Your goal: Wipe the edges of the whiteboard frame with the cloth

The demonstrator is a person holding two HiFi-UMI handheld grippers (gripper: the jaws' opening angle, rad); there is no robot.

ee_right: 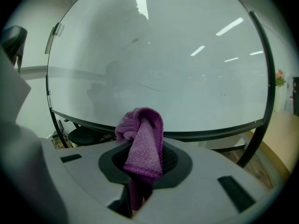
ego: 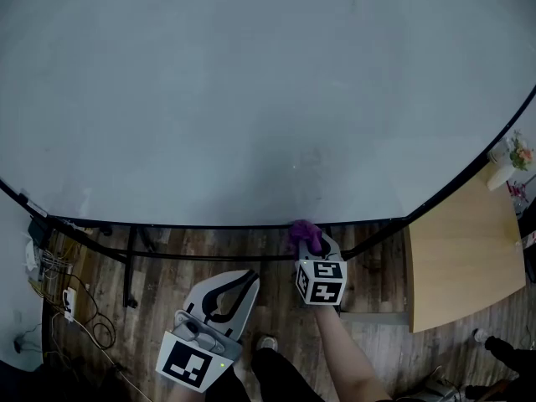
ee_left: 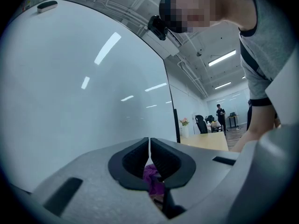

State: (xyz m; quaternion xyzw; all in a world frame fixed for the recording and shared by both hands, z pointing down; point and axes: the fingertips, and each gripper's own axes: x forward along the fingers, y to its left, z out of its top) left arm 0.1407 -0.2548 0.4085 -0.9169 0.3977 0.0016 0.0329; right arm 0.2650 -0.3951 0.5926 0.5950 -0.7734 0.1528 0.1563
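Right gripper (ee_right: 145, 160): clenched on the purple cloth (ee_right: 142, 139), which stands up in a loose bunch beyond the jaws with a tail hanging below them.
Left gripper (ee_left: 149, 146): jaws pressed together with nothing between them; the purple showing in the gap is the cloth in your other gripper, farther off.
Where the cloth is: in the head view the cloth (ego: 301, 231) sits at the bottom frame edge (ego: 209, 224) of the whiteboard (ego: 251, 99), ahead of the right gripper (ego: 308, 239). Real contact cannot be confirmed.
Slip risk: you hold only a narrow fold, so drag along the frame could probably pull the cloth out.
Miss risk: the bunch is taller than the thin black edge, so it may ride onto the white surface and leave the frame unwiped.
Scrape risk: press too hard and the floppy bunch may fold aside, letting the hard jaw tips meet the frame.
Left-side risk: the idle left gripper (ego: 248, 278) hangs low near the floor; it steadies nothing.
Count: two grippers, one cloth, one whiteboard, one wooden table (ego: 461, 258).
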